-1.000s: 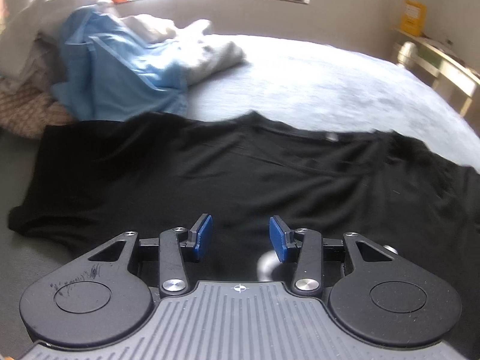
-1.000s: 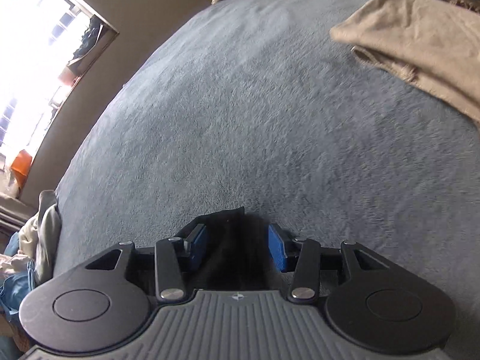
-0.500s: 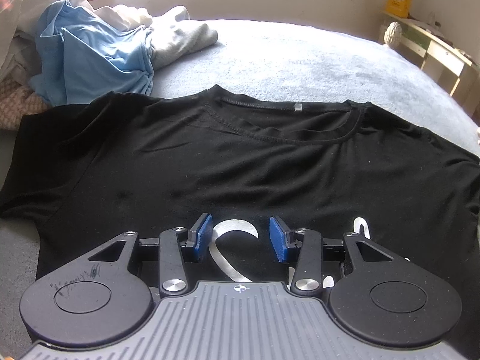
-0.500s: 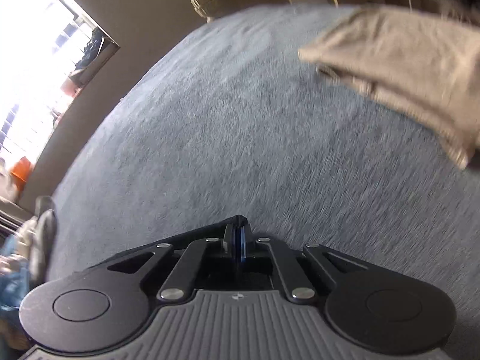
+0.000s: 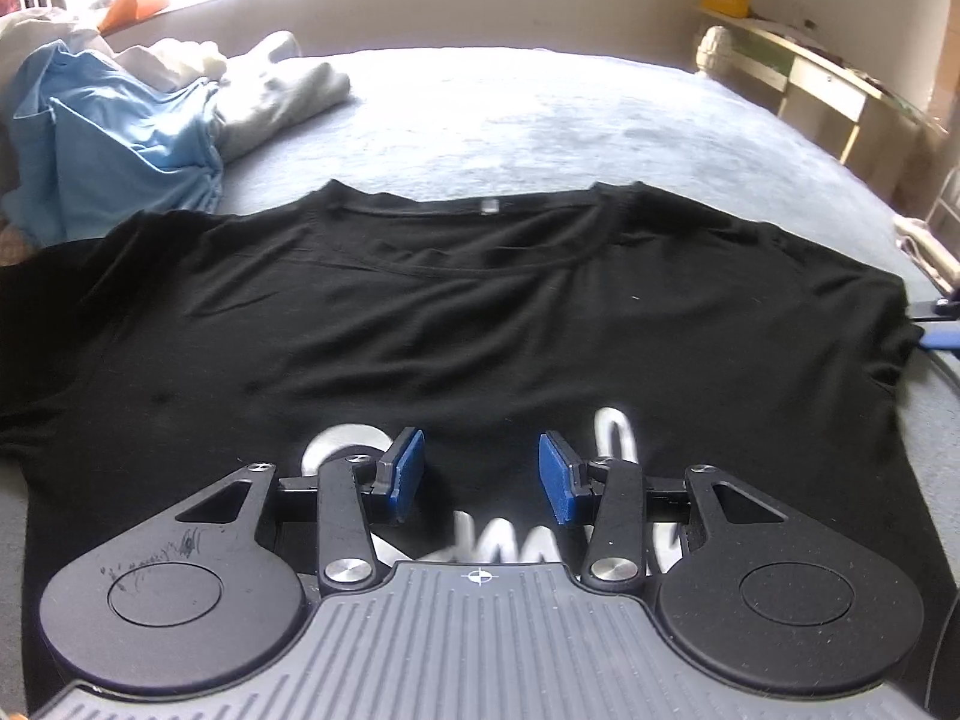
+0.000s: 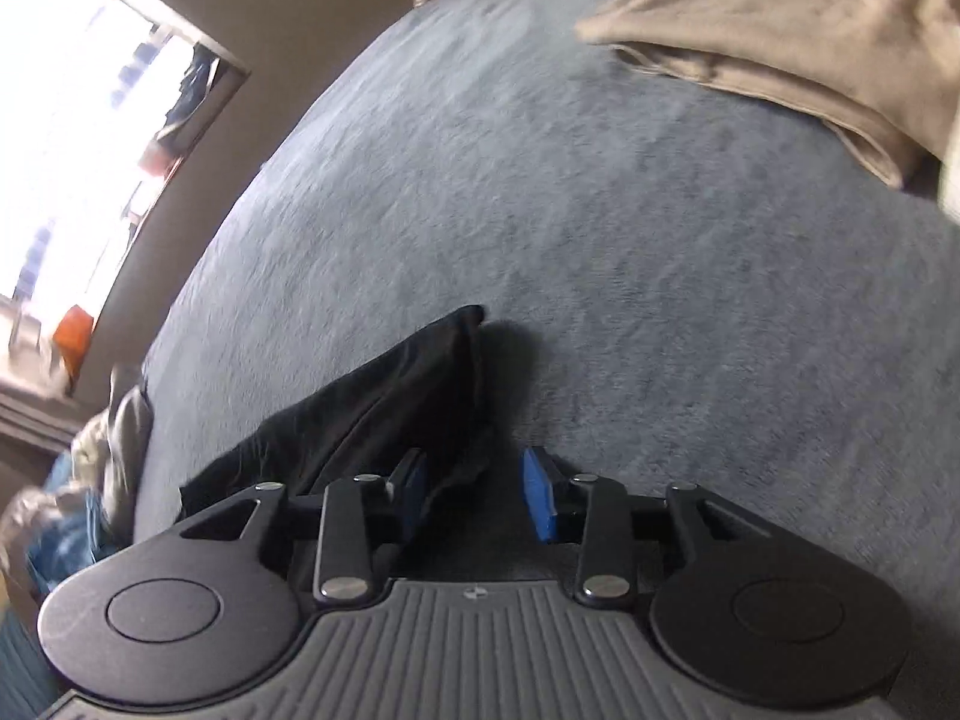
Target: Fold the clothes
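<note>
A black T-shirt (image 5: 456, 324) with white lettering lies flat, front up, on the grey-blue bed (image 5: 540, 114), collar at the far side. My left gripper (image 5: 480, 477) is open and empty, hovering over the shirt's chest print. My right gripper (image 6: 477, 495) is open at the shirt's right sleeve (image 6: 408, 396); the sleeve edge lies between and just ahead of its blue pads, not pinched. The right gripper's tip also shows in the left wrist view (image 5: 939, 324) at the sleeve's end.
A pile of clothes, light blue (image 5: 120, 144) and pale grey (image 5: 282, 96), lies at the bed's far left. A folded beige garment (image 6: 792, 36) lies at the far right of the bed. A wooden desk (image 5: 822, 84) stands beyond the bed.
My right gripper shut on the sleeve edge half a second ago, then opened again and drew back, leaving the sleeve spread out. My left gripper drew back toward the shirt's print, still open.
</note>
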